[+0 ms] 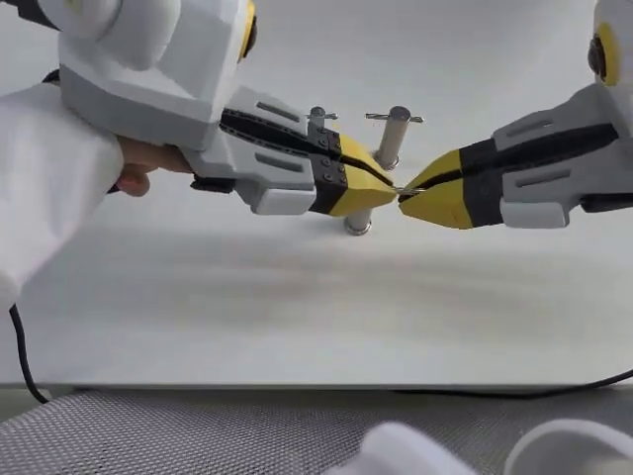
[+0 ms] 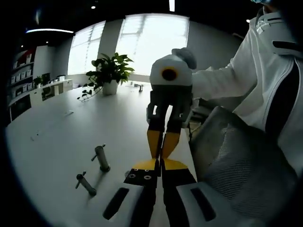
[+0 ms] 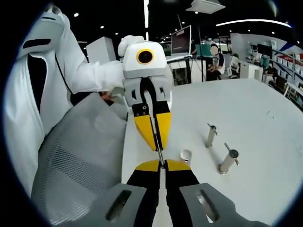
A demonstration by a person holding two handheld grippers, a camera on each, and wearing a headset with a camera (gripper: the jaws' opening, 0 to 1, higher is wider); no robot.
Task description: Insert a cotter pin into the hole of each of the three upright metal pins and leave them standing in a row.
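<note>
A thin cotter pin (image 1: 409,188) (image 3: 160,154) bridges the yellow tips of my two grippers, which meet nose to nose. My left gripper (image 1: 389,194) (image 3: 155,146) comes in from the left and is shut on one end. From the right, my right gripper (image 1: 404,200) (image 2: 161,155) (image 3: 162,164) is shut on the other end. Just below the tips stands a bare metal pin (image 1: 357,226) (image 3: 185,154), mostly hidden in the head view. Two more upright pins (image 1: 318,118) (image 1: 393,136) (image 3: 211,135) (image 3: 228,161) (image 2: 101,158) (image 2: 85,184) stand behind, each with a cotter pin through its top.
The white table (image 1: 297,307) is bare around the pins. A grey mesh chair back (image 1: 198,435) lies along the near edge, and a black cable (image 1: 25,361) hangs at the left. A potted plant (image 2: 110,71) stands far off on the table.
</note>
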